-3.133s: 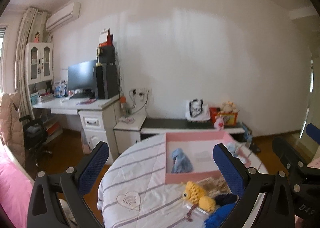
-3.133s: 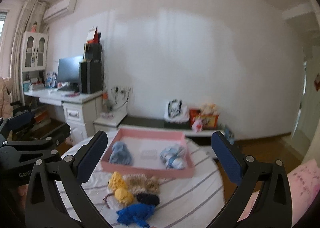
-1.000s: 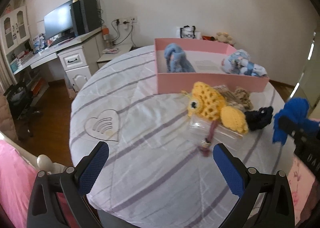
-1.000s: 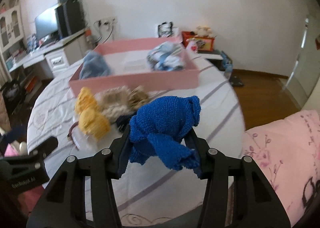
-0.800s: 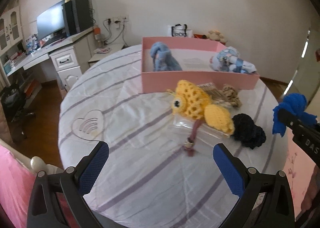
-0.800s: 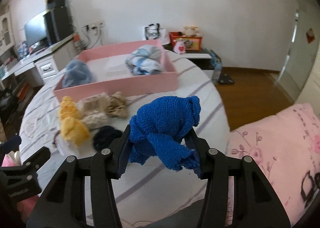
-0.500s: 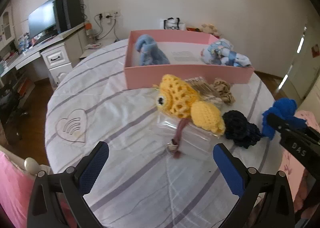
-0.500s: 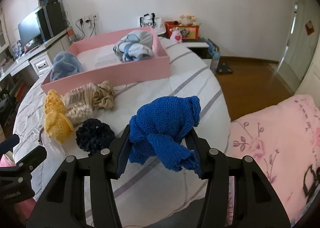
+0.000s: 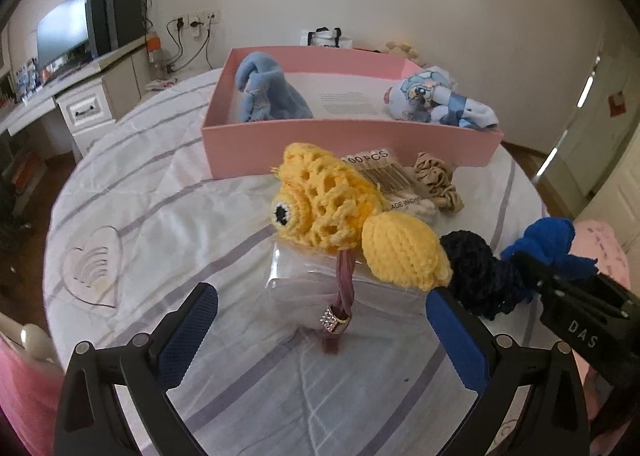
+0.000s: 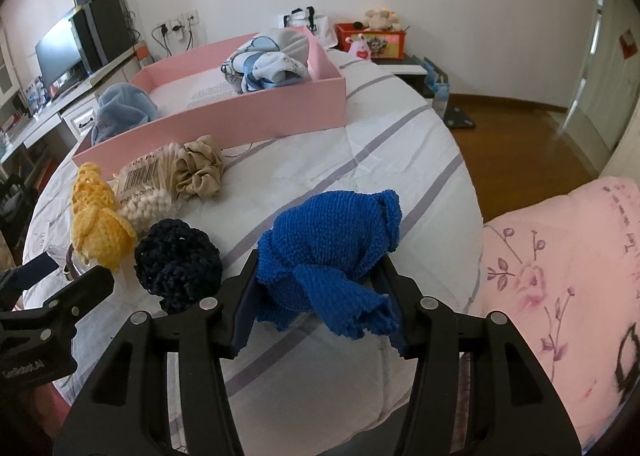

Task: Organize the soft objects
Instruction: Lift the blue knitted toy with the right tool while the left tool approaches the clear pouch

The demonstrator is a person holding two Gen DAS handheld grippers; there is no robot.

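My right gripper (image 10: 320, 292) is shut on a blue knitted piece (image 10: 332, 244) and holds it above the table's near right part; it also shows in the left wrist view (image 9: 548, 244). My left gripper (image 9: 320, 328) is open and empty, low over a clear plastic pack (image 9: 320, 284). A yellow crochet toy (image 9: 332, 204), a dark navy knitted piece (image 9: 476, 276) and a beige scrunchie (image 9: 436, 184) lie in front of the pink box (image 9: 320, 144). The box holds a light blue cloth (image 9: 268, 92) and a patterned blue-white bundle (image 9: 436, 100).
The round table has a striped white cover (image 9: 160, 216). A bag of cotton swabs (image 10: 148, 180) lies by the scrunchie. A pink hair band with a jewelled clasp (image 9: 340, 304) lies on the plastic pack. A pink bed (image 10: 560, 276) is at the right, a desk with monitor (image 9: 68, 36) at the left.
Both grippers have dropped from facing the wall to the table. The right gripper took hold of the blue knitted piece, lifted it and carried it right. The left gripper moved closer to the yellow toy.
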